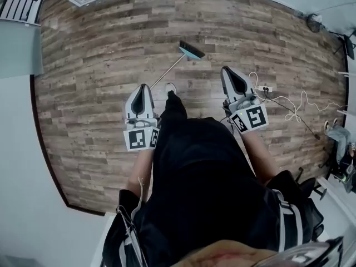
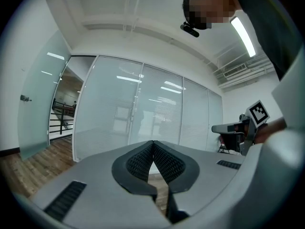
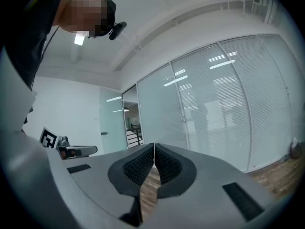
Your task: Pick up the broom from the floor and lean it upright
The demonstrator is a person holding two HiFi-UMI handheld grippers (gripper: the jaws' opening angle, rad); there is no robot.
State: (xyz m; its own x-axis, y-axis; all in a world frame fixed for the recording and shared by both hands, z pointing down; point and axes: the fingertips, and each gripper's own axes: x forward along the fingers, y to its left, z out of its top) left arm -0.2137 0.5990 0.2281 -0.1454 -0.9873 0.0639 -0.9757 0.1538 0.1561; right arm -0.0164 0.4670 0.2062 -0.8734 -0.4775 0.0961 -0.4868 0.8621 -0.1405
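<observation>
Broom (image 1: 173, 64) is seen lying flat on the wood floor (image 1: 100, 54), ahead of both grippers, brush end farthest. Left gripper (image 1: 143, 86) and right gripper (image 1: 227, 69) are closed tight, nothing gripped. A shoe (image 1: 170, 88) is noted by the handle's near end; power strip (image 1: 266, 88) and cables (image 1: 295, 109) lie right.

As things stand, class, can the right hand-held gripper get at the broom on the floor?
Probably not yet: the broom lies flat on the floor ahead, while the right hand-held gripper is held level, shut. Nothing seems in the way.
</observation>
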